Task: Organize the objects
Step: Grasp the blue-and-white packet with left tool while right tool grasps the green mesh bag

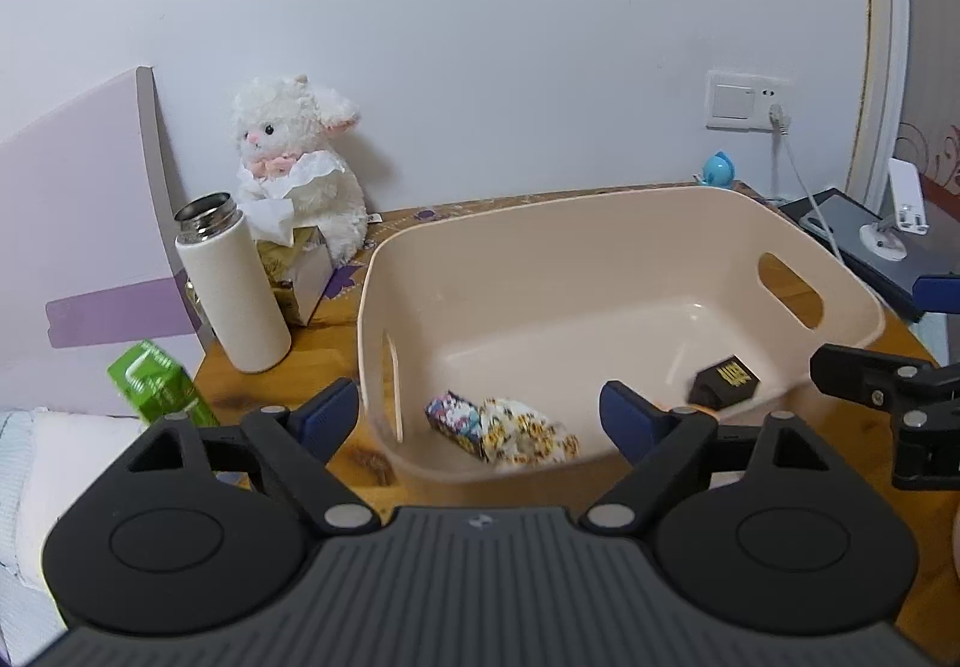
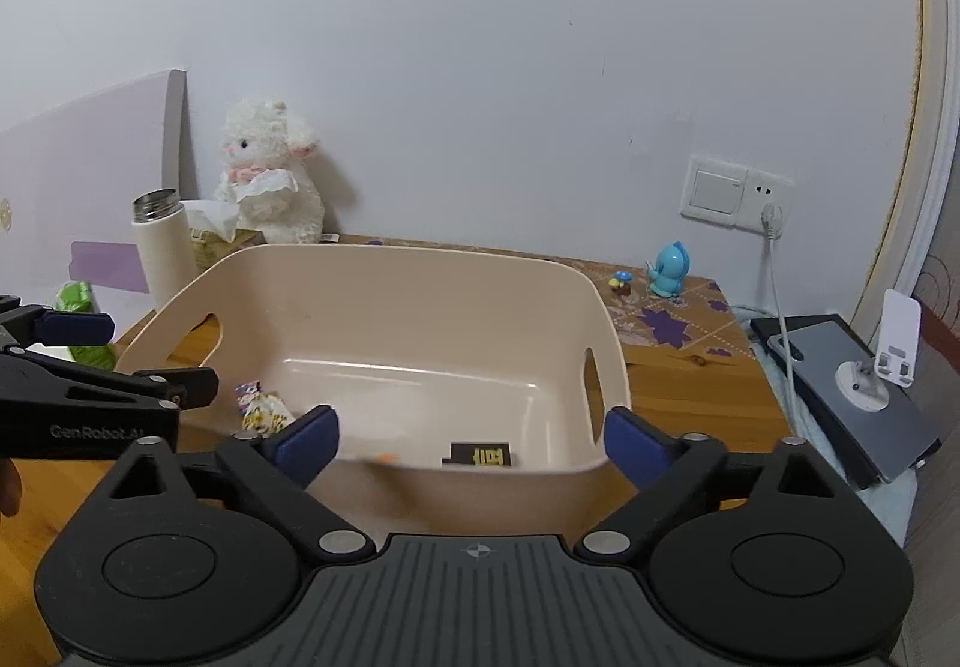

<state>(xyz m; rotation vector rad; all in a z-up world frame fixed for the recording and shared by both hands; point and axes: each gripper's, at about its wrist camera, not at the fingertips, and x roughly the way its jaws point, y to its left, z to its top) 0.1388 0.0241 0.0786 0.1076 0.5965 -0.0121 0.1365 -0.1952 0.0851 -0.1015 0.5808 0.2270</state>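
Note:
A beige plastic bin (image 1: pixel 600 223) with handle slots stands on the wooden table; it also shows in the right wrist view (image 2: pixel 420 271). Inside lie a colourful small box (image 1: pixel 453 418), a yellow-and-white patterned packet (image 1: pixel 525 433) and a black box with gold print (image 1: pixel 723 382). The black box (image 2: pixel 480 454) and the packet (image 2: pixel 264 415) show in the right wrist view too. My left gripper (image 1: pixel 480 415) is open and empty over the bin's near rim. My right gripper (image 2: pixel 471 442) is open and empty at the bin's near wall.
A white thermos (image 1: pixel 231 286), a tissue box (image 1: pixel 300 271) and a plush lamb (image 1: pixel 300 156) stand at the back left. A green carton (image 1: pixel 159 382) sits at the left edge. A blue figurine (image 2: pixel 669 271), a tablet (image 2: pixel 852 385) and a phone stand (image 2: pixel 882 361) are to the right.

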